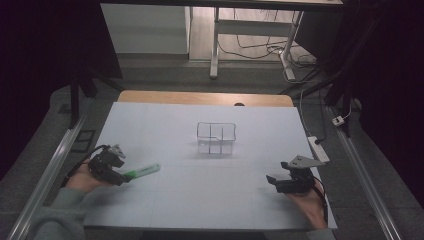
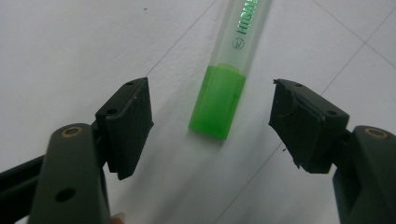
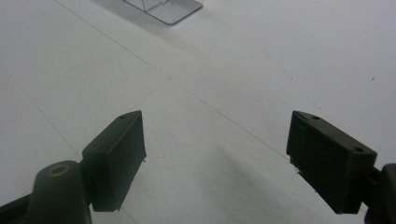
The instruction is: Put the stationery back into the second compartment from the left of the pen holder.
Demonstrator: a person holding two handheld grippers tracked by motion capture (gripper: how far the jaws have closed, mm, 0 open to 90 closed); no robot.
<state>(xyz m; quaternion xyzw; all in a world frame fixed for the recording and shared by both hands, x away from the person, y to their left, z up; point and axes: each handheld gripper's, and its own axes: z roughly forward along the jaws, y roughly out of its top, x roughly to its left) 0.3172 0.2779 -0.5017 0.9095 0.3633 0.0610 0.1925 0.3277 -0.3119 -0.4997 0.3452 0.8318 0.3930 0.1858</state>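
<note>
From the high view I see my left gripper at the near left of the white table sheet, with the green highlighter lying flat just ahead of its tips and pointing toward the middle. The clear plastic organiser sits near the centre, well apart from the pen. My right gripper rests at the near right with nothing near it. Beyond the table edge are a dark floor, desk legs and loose cables; a power strip lies off the right side.

In the left gripper view, the highlighter's green cap end lies between my 2 wide-spread jaws, untouched. I judge it light, stiff and smooth, likely to roll or slip, so I would pinch across the barrel just past the cap.

In the right gripper view, the jaws stand wide over bare sheet, with a corner of the organiser at the top.
</note>
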